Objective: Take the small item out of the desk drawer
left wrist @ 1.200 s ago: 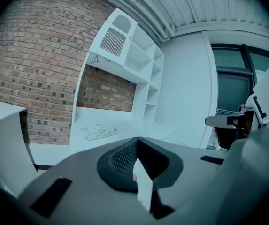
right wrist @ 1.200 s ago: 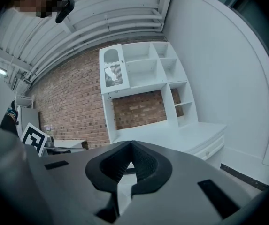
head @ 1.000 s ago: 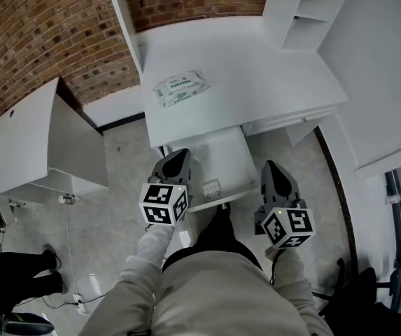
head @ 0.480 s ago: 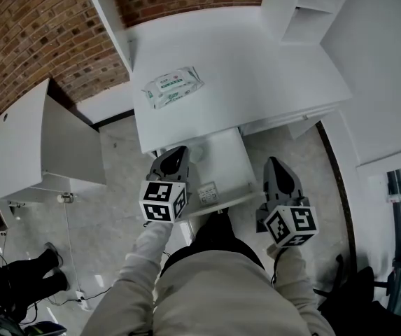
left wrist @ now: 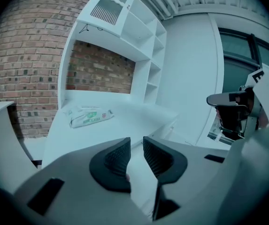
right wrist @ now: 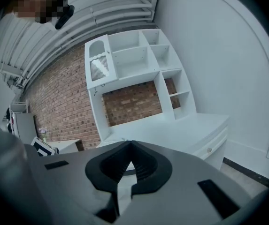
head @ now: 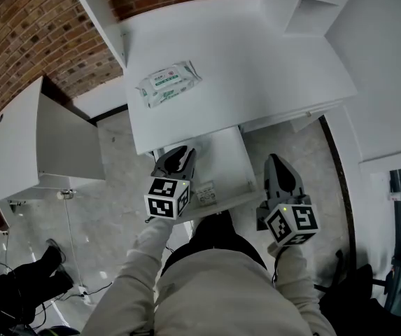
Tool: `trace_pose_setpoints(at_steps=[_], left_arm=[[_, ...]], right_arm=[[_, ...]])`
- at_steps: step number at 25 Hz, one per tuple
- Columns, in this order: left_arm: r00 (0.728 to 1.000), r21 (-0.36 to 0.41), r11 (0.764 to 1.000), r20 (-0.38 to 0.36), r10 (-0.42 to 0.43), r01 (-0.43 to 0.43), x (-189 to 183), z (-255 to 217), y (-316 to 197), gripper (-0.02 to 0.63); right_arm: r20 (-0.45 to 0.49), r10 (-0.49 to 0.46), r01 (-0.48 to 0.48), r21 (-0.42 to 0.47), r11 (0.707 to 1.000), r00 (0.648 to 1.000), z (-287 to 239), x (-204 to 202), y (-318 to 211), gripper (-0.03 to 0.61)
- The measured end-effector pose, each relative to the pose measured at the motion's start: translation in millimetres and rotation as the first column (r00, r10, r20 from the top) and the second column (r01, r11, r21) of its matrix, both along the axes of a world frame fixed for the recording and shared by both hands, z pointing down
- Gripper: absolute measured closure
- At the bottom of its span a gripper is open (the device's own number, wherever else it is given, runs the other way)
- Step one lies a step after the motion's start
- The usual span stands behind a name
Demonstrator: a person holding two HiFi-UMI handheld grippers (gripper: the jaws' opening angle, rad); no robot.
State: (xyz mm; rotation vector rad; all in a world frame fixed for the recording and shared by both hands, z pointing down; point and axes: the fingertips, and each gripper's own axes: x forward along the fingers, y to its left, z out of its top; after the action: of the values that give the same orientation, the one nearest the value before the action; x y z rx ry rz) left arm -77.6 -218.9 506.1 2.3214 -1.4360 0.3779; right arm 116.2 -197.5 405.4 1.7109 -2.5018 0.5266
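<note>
The white desk drawer [head: 227, 161] stands pulled out under the desk top [head: 256, 61]. A small pale item with dark print [head: 207, 192] lies at the drawer's near end. My left gripper [head: 180, 159] hangs over the drawer's left side, just left of that item. Its jaws are opening, and in the left gripper view [left wrist: 136, 139] only the white drawer shows in the narrow gap. My right gripper [head: 280, 168] is shut and holds nothing. It hovers over the floor to the right of the drawer, and in the right gripper view [right wrist: 131, 142] its tips meet.
A pack of wet wipes [head: 169, 84] lies on the desk top at the left. White shelves [head: 312, 5] rise at the desk's back right. A second white table [head: 18, 145] stands to the left against the brick wall. A person's feet [head: 46, 271] show at the lower left.
The left gripper's jaws have parted from shut to a narrow gap. It has shifted slightly farther over the drawer. The right gripper has stayed beside the drawer.
</note>
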Motion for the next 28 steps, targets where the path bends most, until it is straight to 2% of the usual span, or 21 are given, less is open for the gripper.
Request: trace_pose_setpoints(at_steps=[8,12,19,28], left_arm=[[0.997,-0.11,0.992,0.052,0.06,-0.054,15,46,-4,0.478],[0.995,-0.177,0.983,0.072,0.066,-0.053,19,73,-8,0.458],[0.994,-0.292,0.956,0.095,0.048,-0.019,19,122,-16,0.436],[0.981,-0.381,0.924,0.167,0.097,-0.027,19,173,-28,0.411]], right_arm=[[-0.005,0.019,-0.019,-0.024,1.0,1.0,10,10,-9,0.551],[-0.004,0.033,-0.033,-0.037,0.999,0.999,14,16,-14,0.551],[-0.008,0.054,-0.054,-0.059,0.997,0.999,23,26,-18,0.551],[-0.012,0.069,-0.07,-0.097,0.993,0.998,38,39,-23,0.551]])
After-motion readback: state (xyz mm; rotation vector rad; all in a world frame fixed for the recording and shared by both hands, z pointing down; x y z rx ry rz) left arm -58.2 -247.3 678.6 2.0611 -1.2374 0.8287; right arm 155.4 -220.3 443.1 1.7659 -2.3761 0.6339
